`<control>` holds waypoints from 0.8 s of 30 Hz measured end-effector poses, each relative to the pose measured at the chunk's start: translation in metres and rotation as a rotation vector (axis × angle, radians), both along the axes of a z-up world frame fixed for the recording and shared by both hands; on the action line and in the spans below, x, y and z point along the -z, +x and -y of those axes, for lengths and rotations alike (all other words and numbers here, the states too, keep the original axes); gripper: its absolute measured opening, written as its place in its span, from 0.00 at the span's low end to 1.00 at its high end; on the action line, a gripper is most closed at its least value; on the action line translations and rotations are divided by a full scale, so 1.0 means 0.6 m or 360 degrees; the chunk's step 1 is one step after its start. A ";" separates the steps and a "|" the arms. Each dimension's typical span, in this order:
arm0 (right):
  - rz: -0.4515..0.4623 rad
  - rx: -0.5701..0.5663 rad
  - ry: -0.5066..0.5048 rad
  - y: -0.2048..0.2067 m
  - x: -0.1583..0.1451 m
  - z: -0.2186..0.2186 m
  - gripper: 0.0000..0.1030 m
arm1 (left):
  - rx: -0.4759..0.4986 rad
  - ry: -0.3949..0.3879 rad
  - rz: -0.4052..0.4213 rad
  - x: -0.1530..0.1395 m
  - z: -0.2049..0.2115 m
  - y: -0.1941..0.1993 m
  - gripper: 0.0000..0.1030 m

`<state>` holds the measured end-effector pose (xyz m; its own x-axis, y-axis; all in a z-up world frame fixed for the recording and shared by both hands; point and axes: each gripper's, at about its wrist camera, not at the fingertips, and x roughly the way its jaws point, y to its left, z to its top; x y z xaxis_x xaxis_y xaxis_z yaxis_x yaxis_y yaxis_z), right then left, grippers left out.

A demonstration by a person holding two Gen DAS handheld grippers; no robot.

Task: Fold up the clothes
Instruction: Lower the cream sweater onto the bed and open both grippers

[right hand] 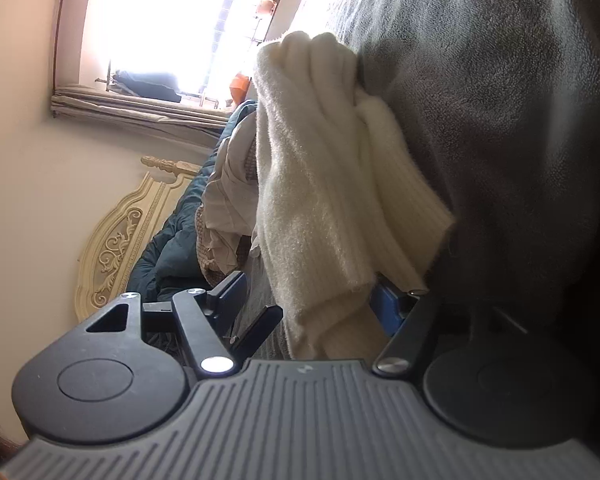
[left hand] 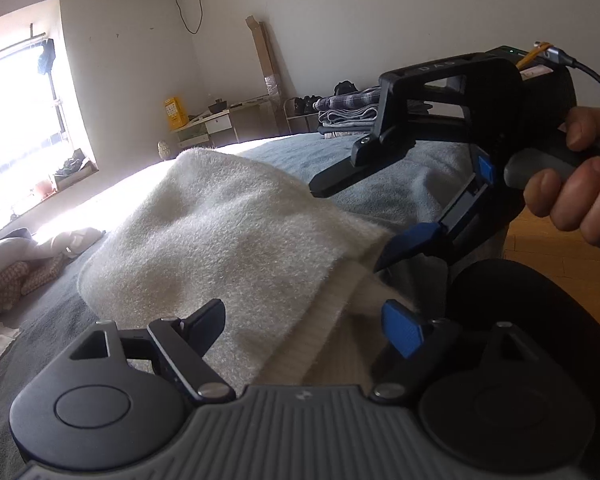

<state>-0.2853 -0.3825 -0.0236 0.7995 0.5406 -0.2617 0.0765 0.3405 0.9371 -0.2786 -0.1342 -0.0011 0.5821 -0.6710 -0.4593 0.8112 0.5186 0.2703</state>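
Folding looks partly done for the cream-white fluffy knitted sweater point(left hand: 220, 240): it lies on the grey blanket-covered bed point(left hand: 412, 184) with one layer turned over another, and its ribbed hem is at the near right edge. The left gripper point(left hand: 304, 328) has its jaws spread wide, with the sweater's near edge lying between them but not pinched. The right gripper point(left hand: 348, 228), held by a hand point(left hand: 580, 184), also has its jaws apart, and its lower blue finger is at the ribbed corner; in the right wrist view the fabric hangs between the fingers, apparently unclamped. How many folds this sweater needs more I cannot judge.

At the far right of the bed stands a neat stack of folded grey and checked clothes point(left hand: 348, 116), so some pieces lie folded. At the far left a loose heap of white and pink-checked garments point(left hand: 24, 264) lies unfolded.
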 end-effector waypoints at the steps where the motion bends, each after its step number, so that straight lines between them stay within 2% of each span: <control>1: 0.0008 0.0003 -0.0007 0.001 -0.001 -0.001 0.60 | -0.0002 0.0003 0.0013 0.000 0.002 0.001 0.84; 3: 0.0025 0.0010 -0.0021 0.002 -0.004 -0.004 0.53 | 0.0001 0.0009 0.0022 -0.001 0.003 0.003 0.83; 5: 0.0042 0.0017 -0.0034 0.003 -0.007 -0.006 0.36 | 0.0005 0.0012 0.0035 -0.004 0.003 0.001 0.83; 6: 0.0051 0.0020 -0.0041 0.003 -0.009 -0.008 0.33 | 0.0006 0.0011 0.0047 -0.005 0.003 -0.001 0.83; 8: 0.0078 0.0027 -0.0048 0.004 -0.012 -0.012 0.12 | 0.0018 0.0000 0.0056 -0.009 0.005 -0.002 0.83; 13: 0.0170 0.0002 -0.0081 0.015 -0.036 -0.030 0.08 | 0.0041 -0.0074 0.0016 -0.018 0.021 0.002 0.79; 15: 0.0207 -0.0015 -0.0077 0.020 -0.046 -0.034 0.08 | 0.0033 -0.0110 -0.0027 -0.022 0.025 0.010 0.62; 17: 0.0230 -0.0013 -0.0096 0.023 -0.054 -0.037 0.08 | 0.0013 -0.0160 -0.0104 -0.029 0.021 0.024 0.51; 21: 0.0268 -0.0015 -0.0129 0.025 -0.066 -0.035 0.08 | -0.0033 -0.0294 -0.0303 -0.047 -0.007 0.063 0.14; 24: 0.0368 -0.0044 -0.0196 0.012 -0.076 -0.029 0.12 | -0.0062 -0.0444 -0.0513 -0.063 -0.045 0.103 0.11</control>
